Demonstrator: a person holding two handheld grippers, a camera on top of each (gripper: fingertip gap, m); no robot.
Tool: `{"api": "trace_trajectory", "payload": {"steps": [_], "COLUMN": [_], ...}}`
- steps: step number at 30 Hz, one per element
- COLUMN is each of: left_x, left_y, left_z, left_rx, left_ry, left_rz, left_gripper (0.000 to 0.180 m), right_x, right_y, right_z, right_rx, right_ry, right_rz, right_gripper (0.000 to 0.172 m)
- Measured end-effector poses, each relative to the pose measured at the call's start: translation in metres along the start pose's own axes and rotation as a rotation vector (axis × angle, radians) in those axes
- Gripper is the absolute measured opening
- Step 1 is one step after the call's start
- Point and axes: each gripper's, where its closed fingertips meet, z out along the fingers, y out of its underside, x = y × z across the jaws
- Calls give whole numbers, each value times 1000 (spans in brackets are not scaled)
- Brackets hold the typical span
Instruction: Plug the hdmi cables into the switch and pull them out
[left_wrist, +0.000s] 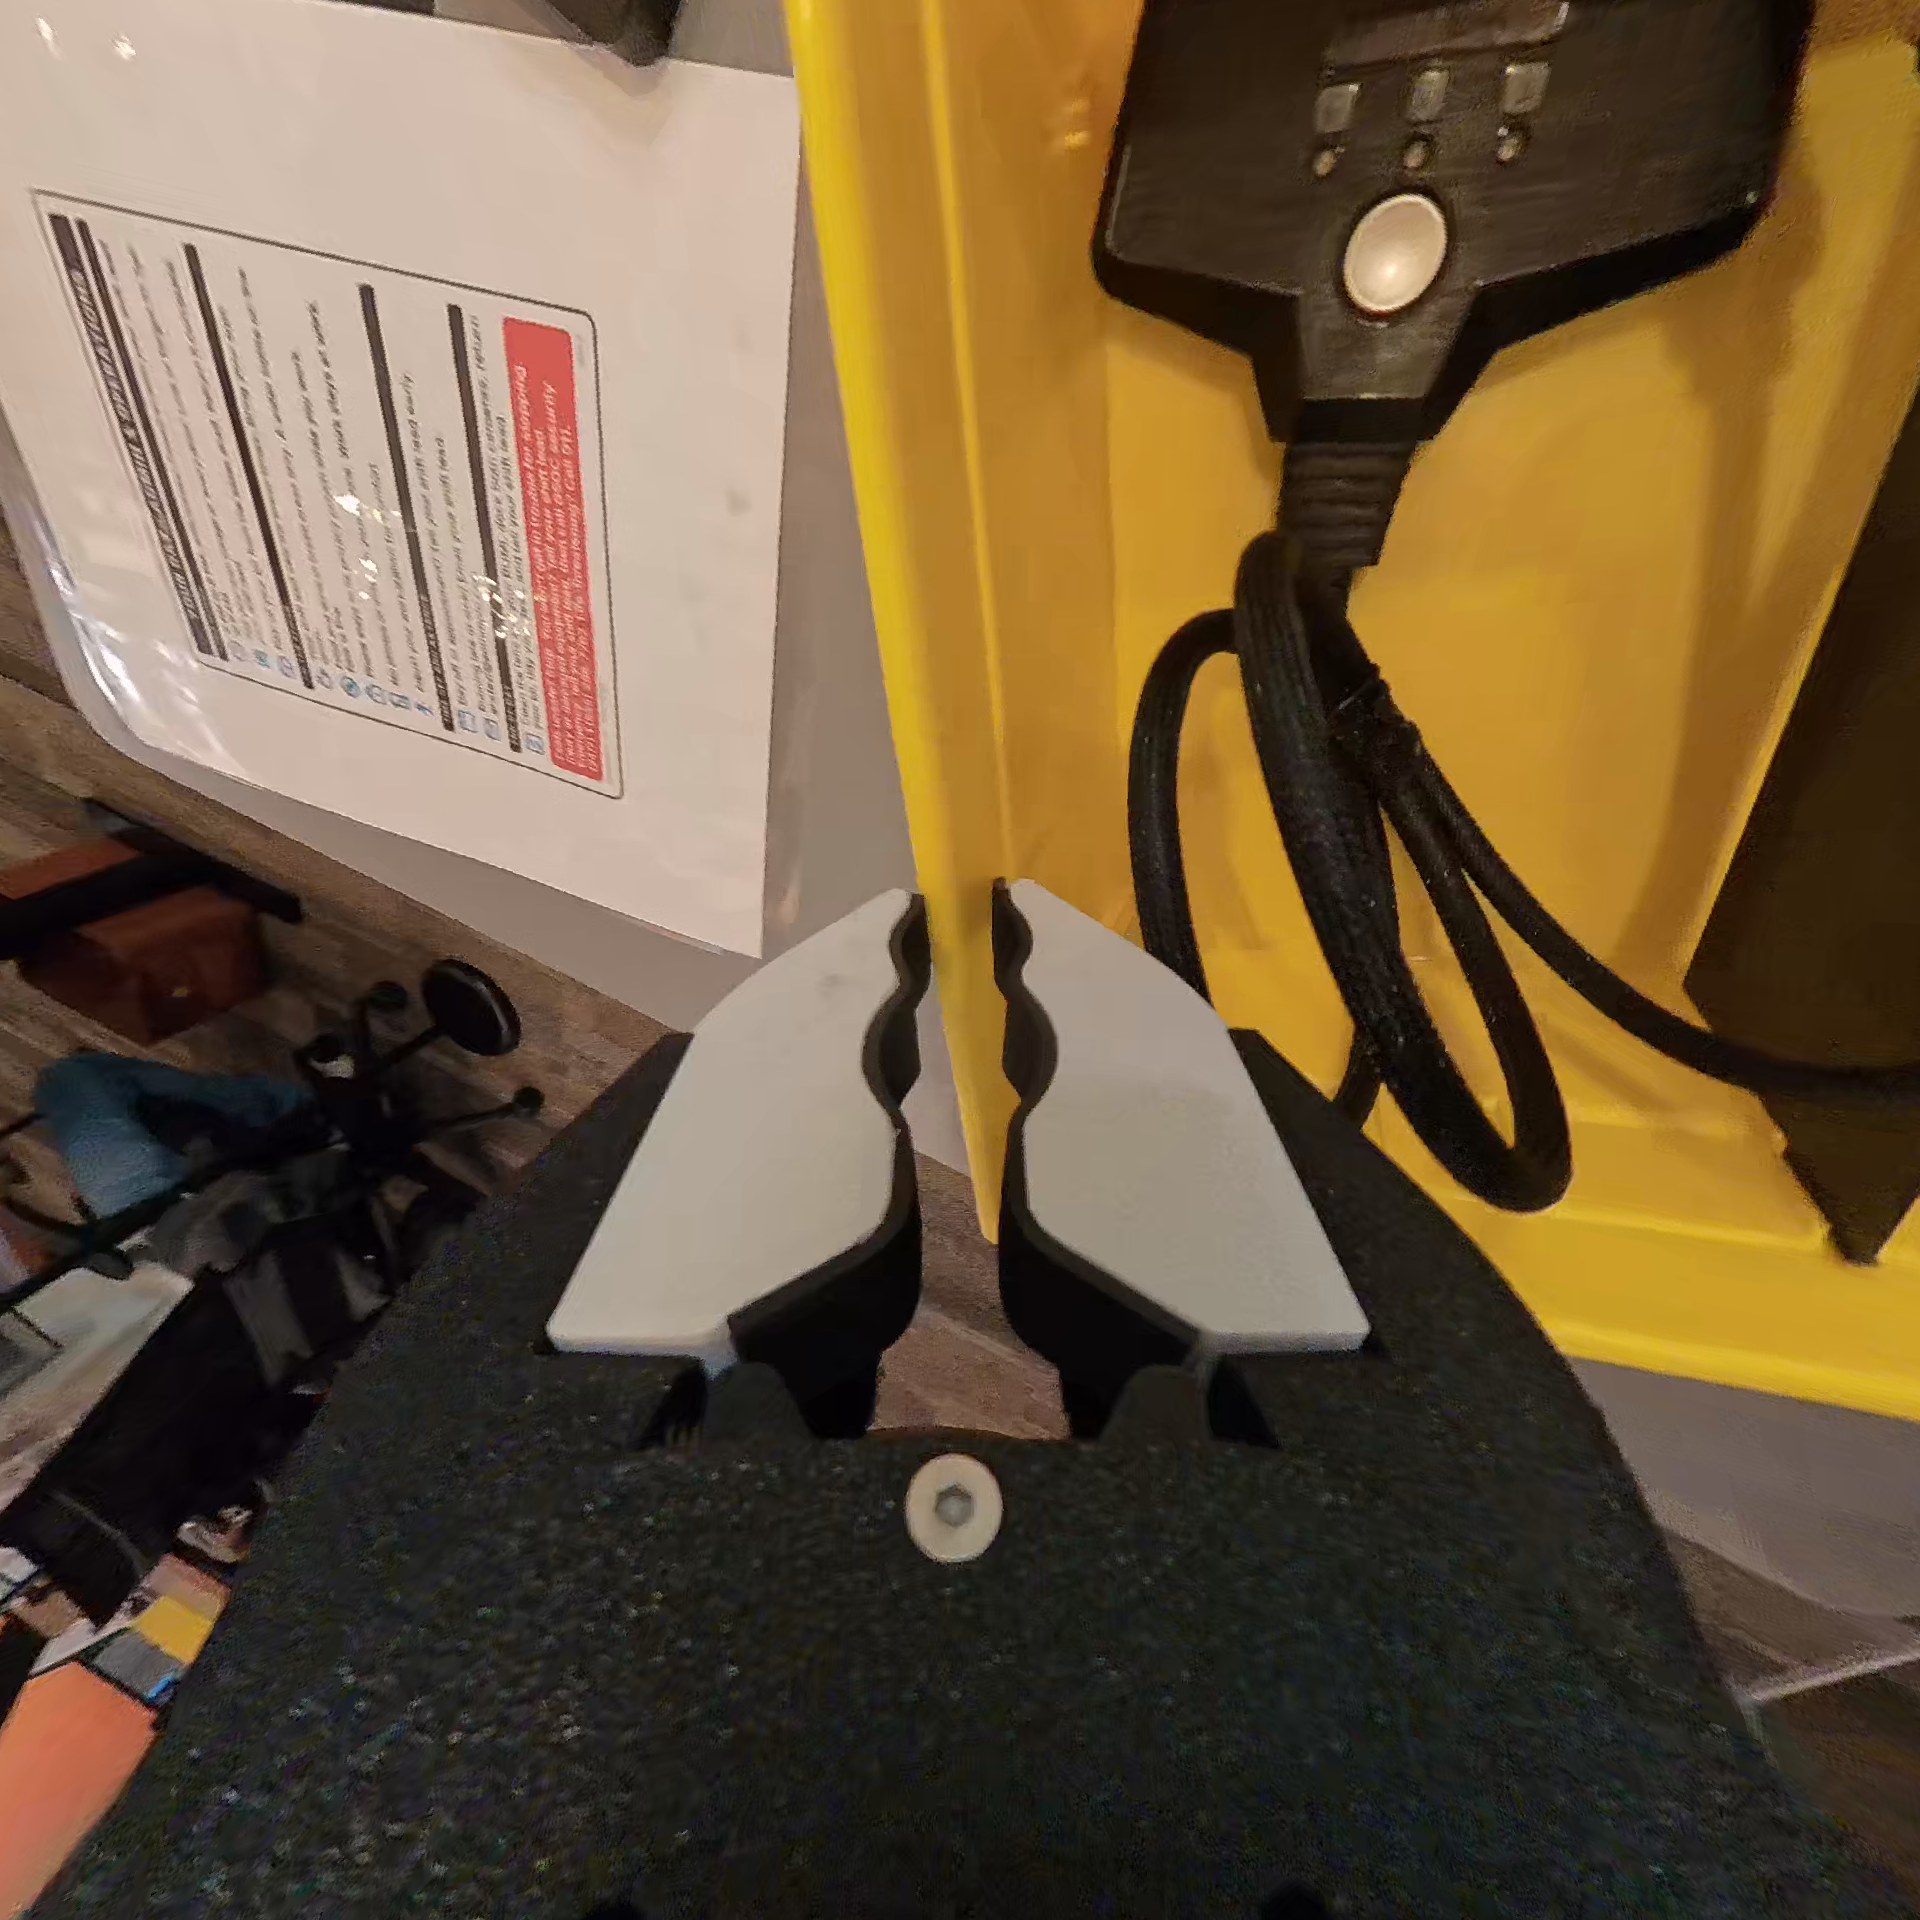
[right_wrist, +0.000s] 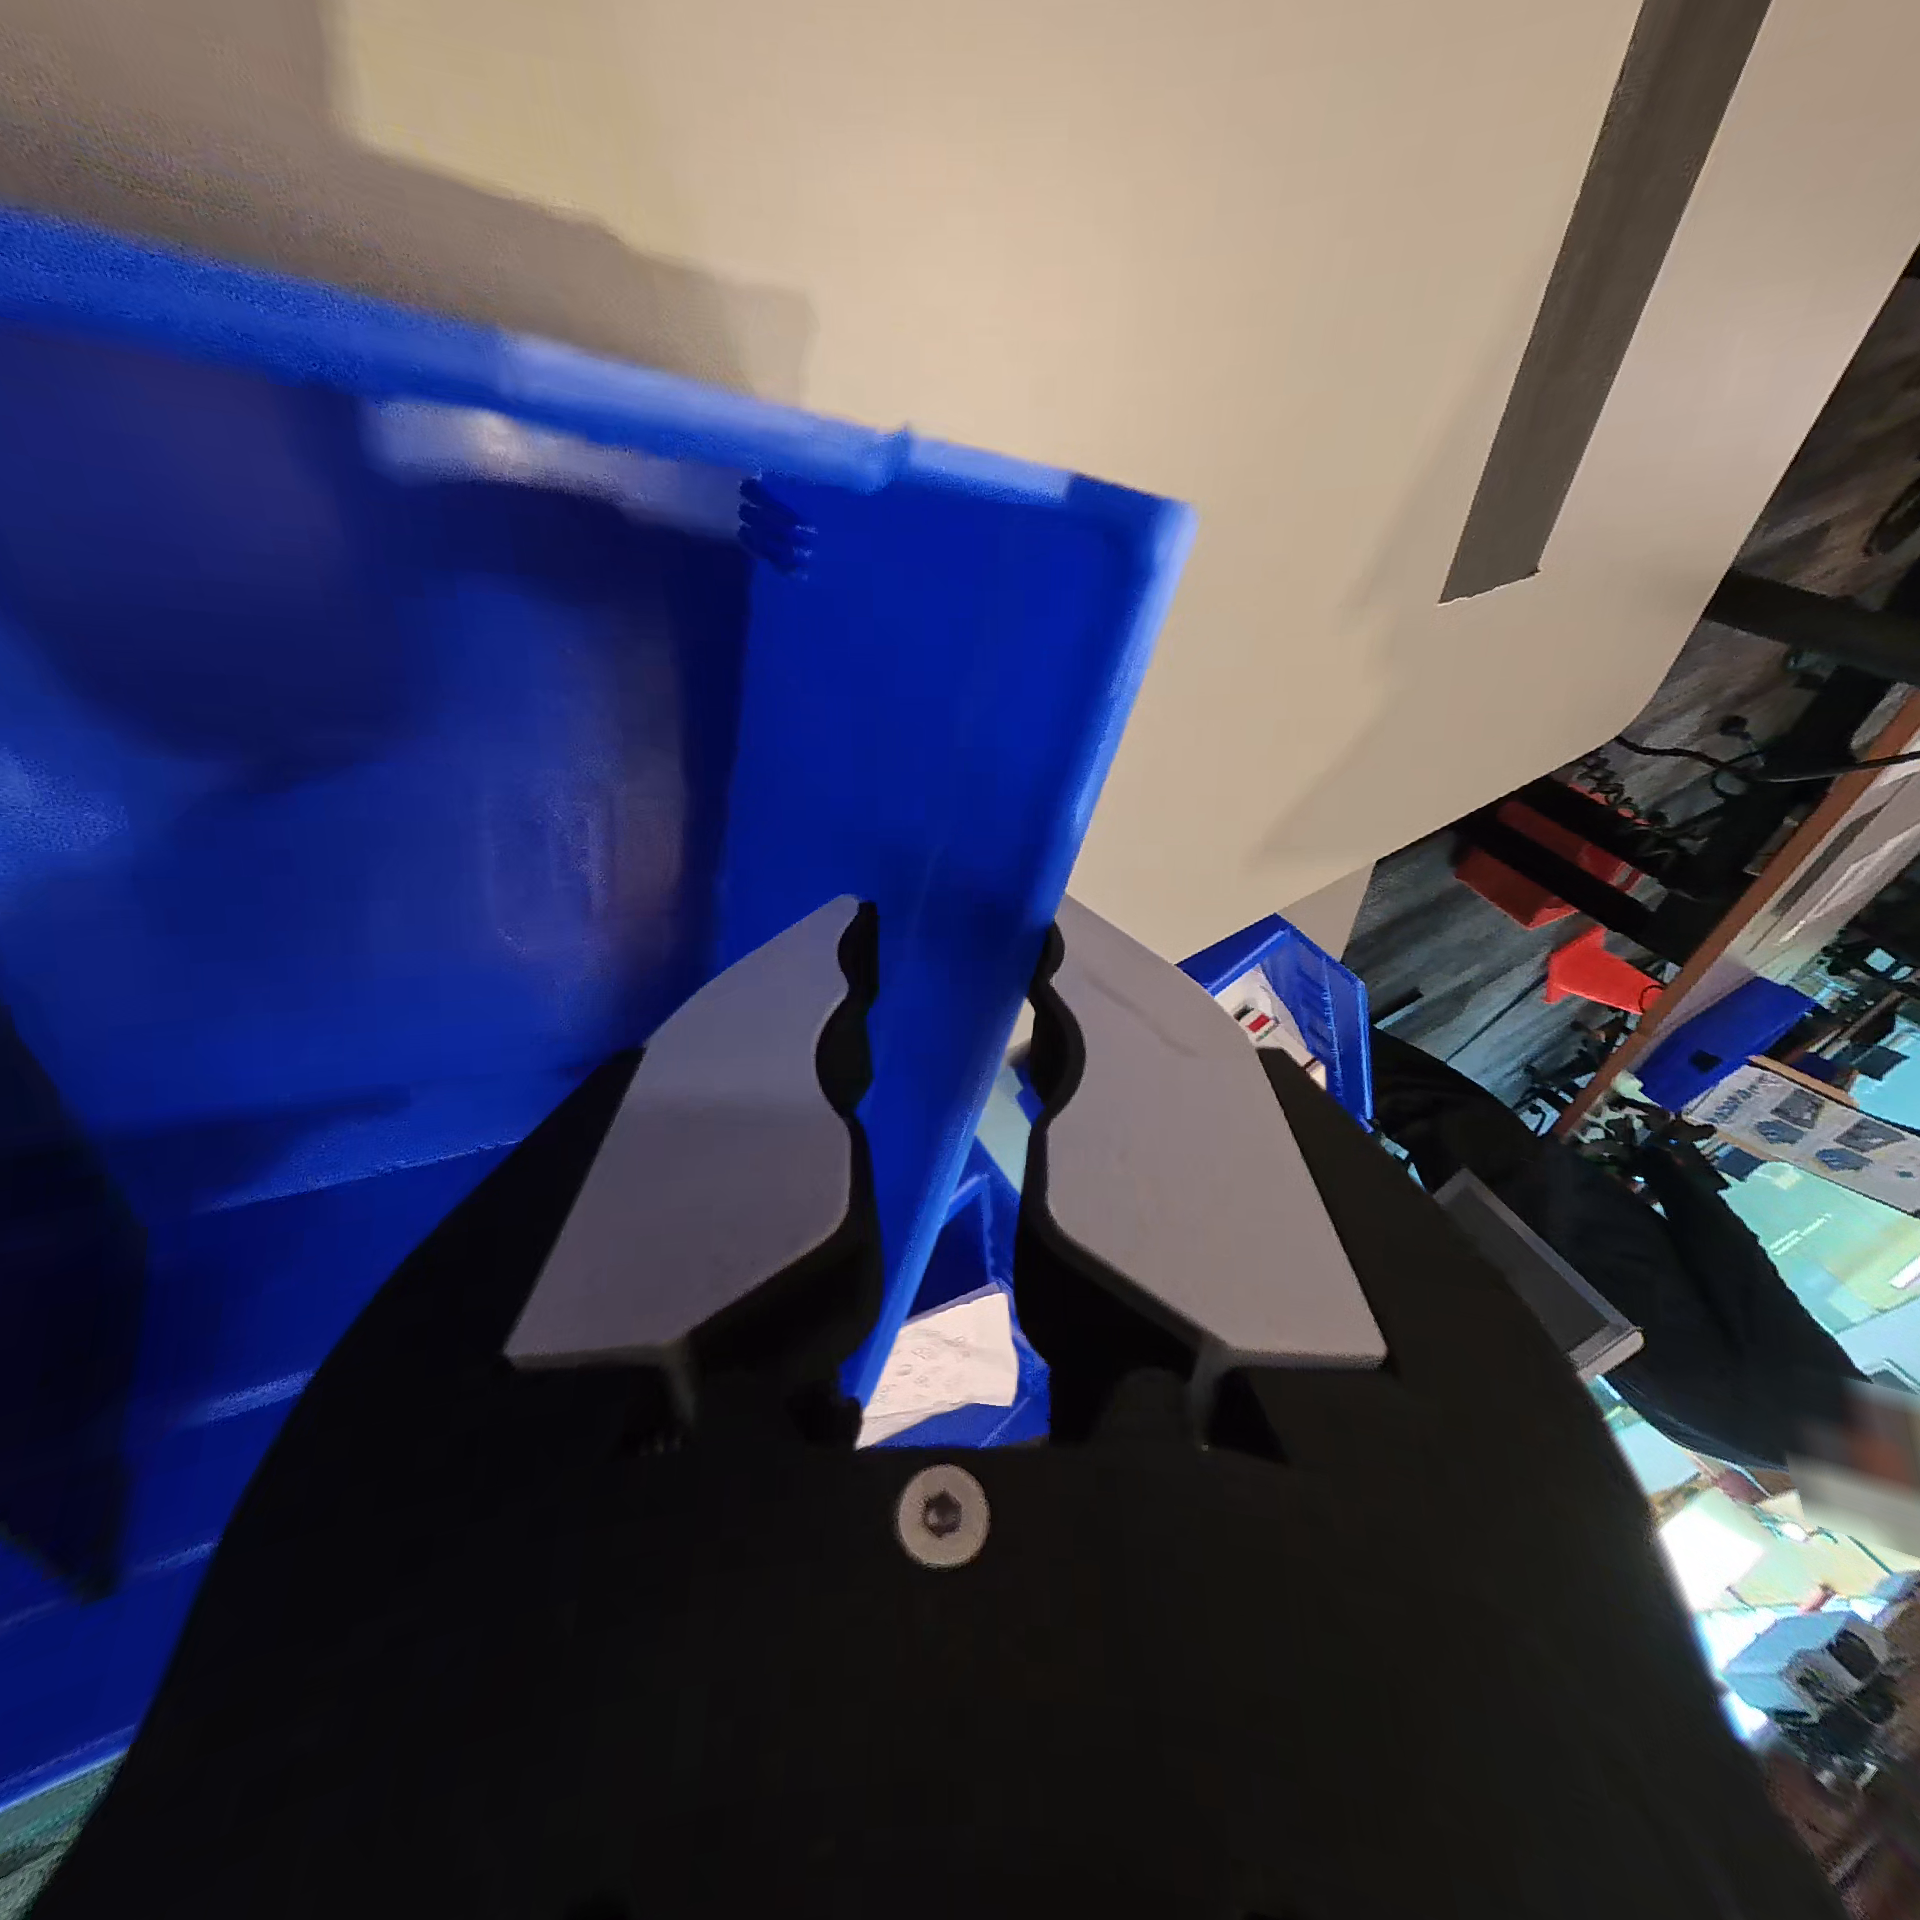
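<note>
In the left wrist view my left gripper (left_wrist: 961, 904) is shut on the upright side wall of a yellow bin (left_wrist: 935, 520); both pads press on the wall's rim. Inside the bin lie a black device with buttons (left_wrist: 1434, 208) and its coiled black braided cable (left_wrist: 1351, 883). In the right wrist view my right gripper (right_wrist: 956, 935) is shut on the side wall of a blue bin (right_wrist: 935, 707); the wall fills the gap between the pads. A dark object (right_wrist: 62, 1299) sits in the blue bin at the left edge.
A laminated printed sheet (left_wrist: 364, 468) lies on the pale table left of the yellow bin. Another blue bin (right_wrist: 1299, 997) stands lower right of my right gripper. A grey tape strip (right_wrist: 1621, 291) crosses the cream table. Cluttered floor and shelves lie beyond the table edges. My right fingertips sit around 90 cm from my left ones.
</note>
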Motion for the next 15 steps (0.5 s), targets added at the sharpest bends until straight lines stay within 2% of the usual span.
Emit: {"api": "trace_trajectory", "payload": {"steps": [15], "left_x": [-26], "left_y": [24], "left_z": [7], "left_rx": [15], "left_ry": [-154], "left_rz": [278], "left_gripper": [16], "right_x": [35], "right_y": [20], "right_z": [21], "right_rx": [-57], "right_ry": [89], "right_rz": [-39], "right_gripper": [25]}}
